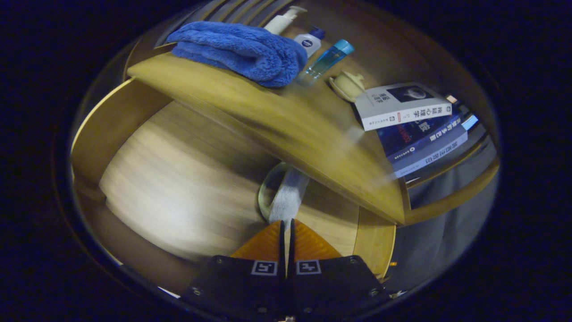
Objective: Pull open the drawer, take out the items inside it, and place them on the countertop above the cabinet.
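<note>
The wooden drawer [111, 129] stands pulled open below me, its pale bottom [178, 179] bare and blurred by motion. My gripper [286, 223] is over the drawer, its fingers nearly together and shut on the wall of a roll of tape [281, 194], a ring with a clear greenish rim and a white outer band, just ahead of the tips. Beyond it runs the countertop [277, 120] above the cabinet. A folded blue towel [241, 51] lies on the countertop.
Behind the towel stand a white pump bottle [281, 20], a small white bottle with a blue cap [309, 41] and a clear blue bottle [328, 58]. A cream teapot-like piece [347, 85] and a stack of books [411, 120] lie to the right. Grey floor [438, 232] shows beside the cabinet.
</note>
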### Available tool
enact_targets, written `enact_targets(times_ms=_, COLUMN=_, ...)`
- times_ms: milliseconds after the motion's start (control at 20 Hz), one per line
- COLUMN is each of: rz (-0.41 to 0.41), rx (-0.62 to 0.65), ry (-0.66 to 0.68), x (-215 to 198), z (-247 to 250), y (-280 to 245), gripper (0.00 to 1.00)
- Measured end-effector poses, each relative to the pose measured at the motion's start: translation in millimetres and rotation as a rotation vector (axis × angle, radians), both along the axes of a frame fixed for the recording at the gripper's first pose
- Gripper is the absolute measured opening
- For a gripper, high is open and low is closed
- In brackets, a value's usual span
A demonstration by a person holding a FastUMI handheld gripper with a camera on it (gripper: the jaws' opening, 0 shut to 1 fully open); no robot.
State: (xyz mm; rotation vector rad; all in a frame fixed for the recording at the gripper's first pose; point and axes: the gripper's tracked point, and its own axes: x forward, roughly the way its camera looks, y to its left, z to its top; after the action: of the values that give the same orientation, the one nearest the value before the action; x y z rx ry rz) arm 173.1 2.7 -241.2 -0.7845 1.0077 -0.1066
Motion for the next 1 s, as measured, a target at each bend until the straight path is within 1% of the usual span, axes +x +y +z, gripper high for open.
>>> enact_targets(times_ms=100, rz=-0.008, rx=0.011, ry=-0.036, x=3, z=5, y=2, gripper=0.01)
enact_targets(times_ms=150, rz=-0.021, rx=0.022, ry=-0.061, x=3, z=9, y=3, gripper=0.03)
enact_targets(times_ms=250, rz=-0.044, rx=0.066, ry=-0.095, x=9, z=13, y=7, gripper=0.15)
enact_targets(times_ms=300, rz=-0.056, rx=0.09, ry=-0.103, x=13, z=14, y=10, gripper=0.19)
enact_targets(times_ms=400, rz=-0.084, rx=0.1, ry=-0.102, x=19, z=12, y=9, gripper=0.22)
enact_targets(times_ms=450, rz=-0.114, rx=0.092, ry=-0.1, x=20, z=10, y=4, gripper=0.22)
enact_targets(times_ms=550, rz=-0.142, rx=0.114, ry=-0.075, x=24, z=-2, y=5, gripper=0.29)
enact_targets(times_ms=600, rz=-0.148, rx=0.121, ry=-0.073, x=27, z=-7, y=5, gripper=0.34)
enact_targets(times_ms=700, rz=-0.16, rx=0.149, ry=-0.072, x=29, z=-14, y=8, gripper=0.39)
enact_targets(times_ms=850, rz=-0.157, rx=0.146, ry=-0.096, x=36, z=-16, y=7, gripper=0.39)
enact_targets(times_ms=1000, rz=-0.157, rx=0.11, ry=-0.085, x=36, z=-23, y=4, gripper=0.38)
